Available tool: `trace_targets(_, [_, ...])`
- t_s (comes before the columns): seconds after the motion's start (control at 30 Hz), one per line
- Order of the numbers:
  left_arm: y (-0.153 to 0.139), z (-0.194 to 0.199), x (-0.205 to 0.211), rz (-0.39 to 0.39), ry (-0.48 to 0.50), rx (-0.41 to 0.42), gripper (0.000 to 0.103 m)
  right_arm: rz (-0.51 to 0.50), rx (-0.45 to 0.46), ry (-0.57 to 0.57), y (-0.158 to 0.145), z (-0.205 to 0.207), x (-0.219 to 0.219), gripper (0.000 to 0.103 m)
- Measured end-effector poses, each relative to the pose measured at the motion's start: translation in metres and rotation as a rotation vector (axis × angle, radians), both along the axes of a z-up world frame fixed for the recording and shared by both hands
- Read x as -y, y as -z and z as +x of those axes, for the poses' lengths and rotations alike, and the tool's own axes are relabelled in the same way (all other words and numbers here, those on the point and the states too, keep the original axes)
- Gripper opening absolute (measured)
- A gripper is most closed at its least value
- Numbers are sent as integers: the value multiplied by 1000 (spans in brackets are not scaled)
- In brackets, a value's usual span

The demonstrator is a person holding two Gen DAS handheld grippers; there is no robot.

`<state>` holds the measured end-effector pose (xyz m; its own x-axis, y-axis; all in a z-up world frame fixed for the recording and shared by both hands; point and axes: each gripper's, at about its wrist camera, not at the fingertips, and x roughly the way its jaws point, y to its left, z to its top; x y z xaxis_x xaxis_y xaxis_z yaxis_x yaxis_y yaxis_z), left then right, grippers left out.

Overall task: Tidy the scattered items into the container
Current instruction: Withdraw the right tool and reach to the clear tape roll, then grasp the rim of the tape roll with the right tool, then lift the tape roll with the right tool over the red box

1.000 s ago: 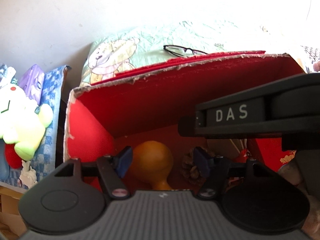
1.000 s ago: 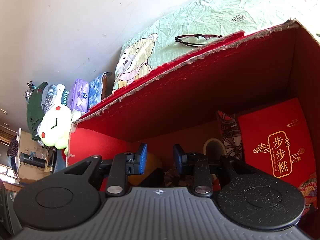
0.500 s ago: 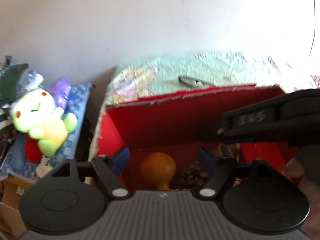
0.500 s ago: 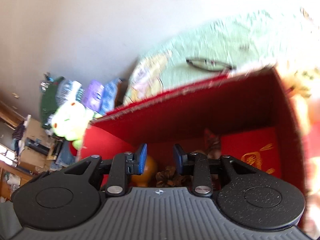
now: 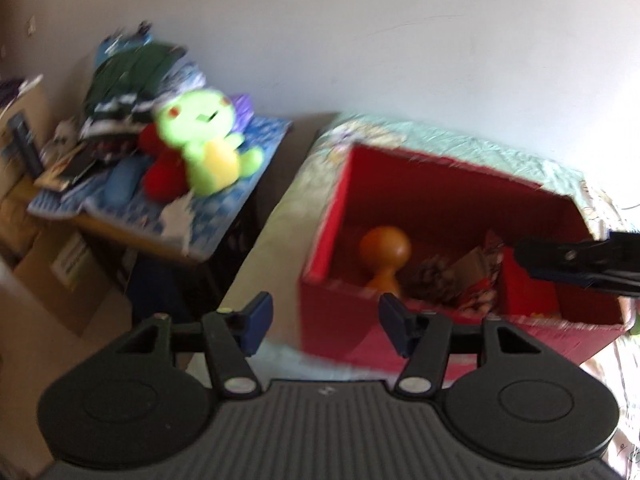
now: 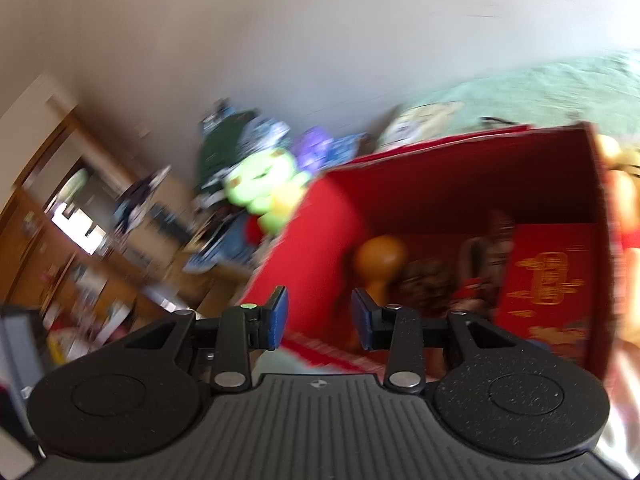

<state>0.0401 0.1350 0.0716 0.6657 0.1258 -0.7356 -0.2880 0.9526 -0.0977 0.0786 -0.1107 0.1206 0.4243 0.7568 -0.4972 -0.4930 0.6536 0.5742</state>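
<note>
White wall fills the upper frame. Left tool point(image 5: 323, 329) and right tool point(image 6: 317, 319) both gape apart, holding nothing, low centre. Beyond, the red box point(image 5: 336, 224) (blurred) holds an orange wooden piece point(image 5: 385, 249), pinecone point(image 6: 424, 284) and red packet point(image 6: 548, 280) at right.

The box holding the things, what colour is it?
Red, inside and out. The box shows best in the left wrist view.

Home bedroom: cartoon-print bed sheet point(image 5: 460, 140) against a plain white wall point(image 5: 360, 40), green plush toy point(image 5: 208, 140) and piled clothes point(image 5: 132, 68) on a side desk point(image 5: 132, 232), wooden shelving point(image 6: 52, 232).
</note>
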Motion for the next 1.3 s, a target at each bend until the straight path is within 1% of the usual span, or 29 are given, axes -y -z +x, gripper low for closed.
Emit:
trace_targets(0.07, [14,-11,-4,-25,-26,-51,54,-9,4,-108,4,-11,-16,39])
trace_targets(0.13, [26,-18,-3,-46,-30,-89,52,-51,-30,-180,17,-18,-31,39])
trace_targets(0.23, [41,-23,3,-78,-19,-121,52,-209,-35,-167,42,-22,-48,39])
trace_targets(0.3, [49,-18,9,-59,-13,-143,50,-284,-43,-135,58,-20,-56,39])
trace_targets(0.37, [61,-9,15,-36,-6,-182,42,-296,-82,-129,71,-17,-57,39])
trace_targets(0.4, [67,-5,16,-25,-5,-206,32,-294,-107,-125,76,-13,-59,39])
trace_targets(0.43, [74,-1,17,-16,-6,-230,24,-296,-130,-124,81,-10,-61,39])
trace_targets(0.47, [79,2,17,-12,-7,-249,18,-303,-150,-127,86,-10,-63,36])
trace_targets(0.5, [84,4,16,-17,-10,-267,14,-283,-167,-126,88,-11,-62,34])
trace_targets(0.53, [89,5,15,-30,-12,-279,13,-257,-190,-131,88,-10,-59,25])
trace_targets(0.57, [92,5,14,-44,-8,-287,12,-245,-204,-139,86,-12,-58,24])
trace_targets(0.6, [93,5,15,-54,1,-294,7,-253,-201,-148,84,-13,-58,23])
trace_targets(0.67, [90,2,23,-34,25,-298,7,-274,-180,-168,77,-18,-56,22])
trace_targets(0.77, [76,-5,40,29,79,-278,7,-258,-173,-183,66,-28,-42,22])
trace_targets(0.87, [47,-14,52,39,136,-243,11,-209,-150,-185,43,-42,-17,22])
trace_targets(0.93, [19,-23,61,72,182,-195,11,-154,-144,-179,23,-46,-3,23])
trace_targets(1.03, [-28,-32,74,131,240,-89,13,-88,-65,-143,-16,-53,16,23])
trace_targets(1.1, [-58,-31,78,155,261,-9,13,-38,-13,-93,-41,-49,26,23])
trace_targets(1.2, [-91,-13,78,146,303,98,16,7,75,2,-70,-33,38,22])
trace_targets(1.3, [-99,20,76,99,336,139,18,-32,126,61,-77,-13,42,20])
